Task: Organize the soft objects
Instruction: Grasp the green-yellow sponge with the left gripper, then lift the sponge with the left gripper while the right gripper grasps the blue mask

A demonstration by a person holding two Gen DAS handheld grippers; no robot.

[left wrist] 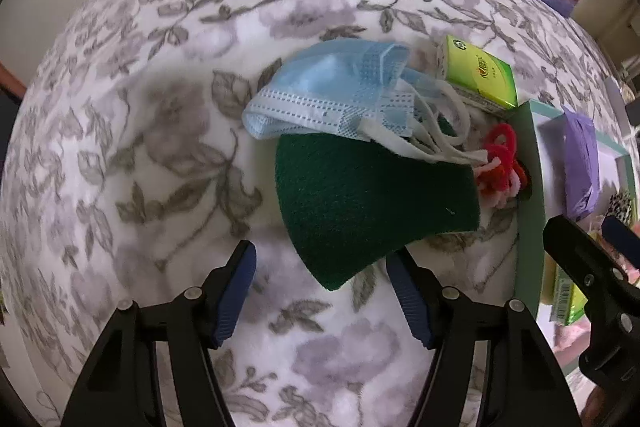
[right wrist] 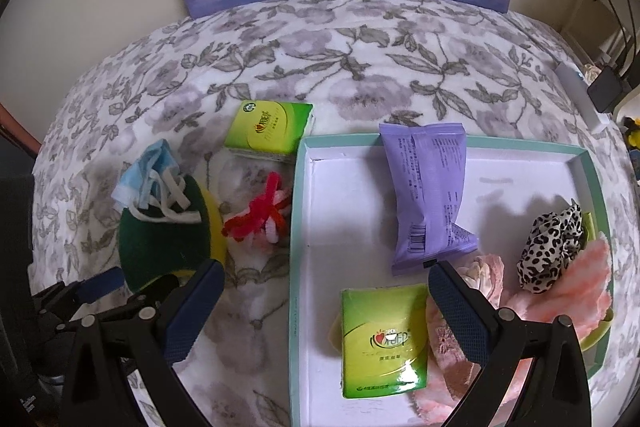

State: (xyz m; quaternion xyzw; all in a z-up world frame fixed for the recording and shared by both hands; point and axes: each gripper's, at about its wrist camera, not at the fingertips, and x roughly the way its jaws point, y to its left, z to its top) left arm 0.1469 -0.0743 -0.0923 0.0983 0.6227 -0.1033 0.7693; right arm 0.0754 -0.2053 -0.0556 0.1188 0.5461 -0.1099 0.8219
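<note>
Beside the tray (right wrist: 297,227), a sponge (left wrist: 360,203) (mask-topped (left wrist: 320,99)).

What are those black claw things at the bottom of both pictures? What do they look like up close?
They are two hand-held tools. The left tool and the right tool look alike: two black plastic arms, triangular with cut-out openings, joined by silver round rivets. Each arm ends in a dark blue finger with a ribbed or dotted rubbery face. No cables, sleeves or hands are visible.
</note>
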